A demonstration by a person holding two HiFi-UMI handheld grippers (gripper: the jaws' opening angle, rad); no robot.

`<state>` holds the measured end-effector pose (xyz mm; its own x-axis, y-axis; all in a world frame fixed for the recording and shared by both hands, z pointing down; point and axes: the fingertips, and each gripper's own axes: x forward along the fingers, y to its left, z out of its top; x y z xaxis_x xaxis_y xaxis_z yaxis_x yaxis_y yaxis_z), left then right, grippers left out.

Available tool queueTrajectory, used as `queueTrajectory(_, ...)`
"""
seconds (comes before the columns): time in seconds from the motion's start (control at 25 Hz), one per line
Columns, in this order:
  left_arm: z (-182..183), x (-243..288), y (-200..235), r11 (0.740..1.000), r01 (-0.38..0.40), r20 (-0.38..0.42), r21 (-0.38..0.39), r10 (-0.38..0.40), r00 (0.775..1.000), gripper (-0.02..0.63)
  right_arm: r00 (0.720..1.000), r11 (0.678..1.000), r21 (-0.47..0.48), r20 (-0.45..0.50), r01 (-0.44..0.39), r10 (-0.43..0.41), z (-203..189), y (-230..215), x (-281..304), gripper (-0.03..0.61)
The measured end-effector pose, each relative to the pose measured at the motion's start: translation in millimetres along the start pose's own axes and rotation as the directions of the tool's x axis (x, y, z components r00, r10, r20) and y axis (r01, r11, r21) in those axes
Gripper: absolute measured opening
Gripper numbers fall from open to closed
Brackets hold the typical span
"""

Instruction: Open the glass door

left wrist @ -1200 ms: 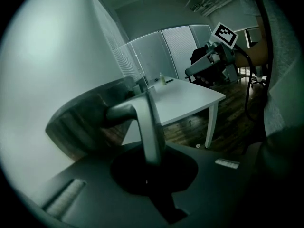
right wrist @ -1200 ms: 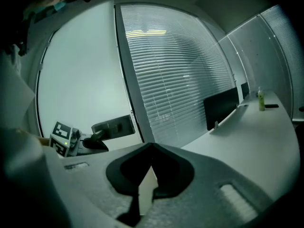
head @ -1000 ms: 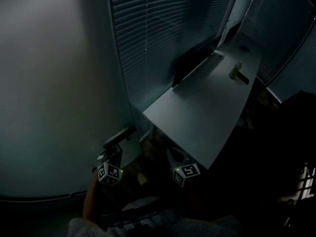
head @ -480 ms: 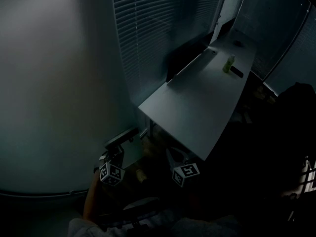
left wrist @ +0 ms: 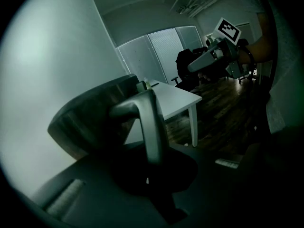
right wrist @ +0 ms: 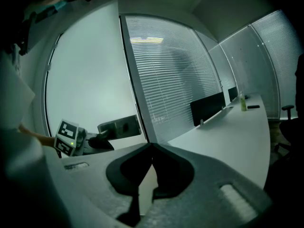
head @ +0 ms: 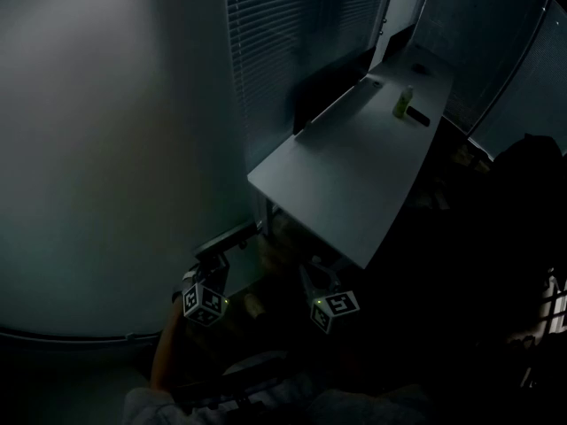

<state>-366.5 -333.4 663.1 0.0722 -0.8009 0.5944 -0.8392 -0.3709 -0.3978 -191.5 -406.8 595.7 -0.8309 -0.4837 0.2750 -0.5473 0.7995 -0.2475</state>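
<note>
Opening step: my left gripper (head: 214, 268) has its fingers clamped on the frosted glass door's (head: 106, 149) dark metal lever handle (left wrist: 151, 127). The right gripper (right wrist: 152, 148) is closed and empty. Next, I'd swing the door wide.

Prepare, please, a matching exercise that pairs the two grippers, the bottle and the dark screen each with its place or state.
Things:
1. left gripper
2. right gripper
3. green bottle
4. black screen

Places or states:
A. stands near the far end of the white table
B. shut, nothing between the jaws
C. upright along the table edge beside the blinds
D. shut on the door handle

Pairs: 1-D, 2-B, 3-A, 4-C
</note>
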Motion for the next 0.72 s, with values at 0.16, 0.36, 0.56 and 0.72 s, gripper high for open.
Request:
queueTrajectory(0.16,-3,-6,-13,0.999,0.020,-0.006,0.038,-0.019,1.000,0.000,1.000,1.000,0.002,0.011,0.007,-0.007,0,7,-20,0.003)
queueTrajectory(0.36,6,-21,-26,0.995,0.049,-0.047,0.088,-0.045,0.998,0.000,0.999,1.000,0.005,0.027,0.026,-0.026,-1,11,-43,0.002)
queueTrajectory(0.56,2,-35,-37,0.989,0.095,-0.136,0.112,-0.079,0.988,0.000,0.999,0.999,0.015,0.042,0.031,-0.031,-4,21,-63,0.002)
queueTrajectory(0.72,8,-45,-42,0.986,0.115,-0.159,0.118,-0.095,0.983,0.000,0.998,0.999,0.021,0.051,0.043,-0.044,-9,25,-76,0.002)
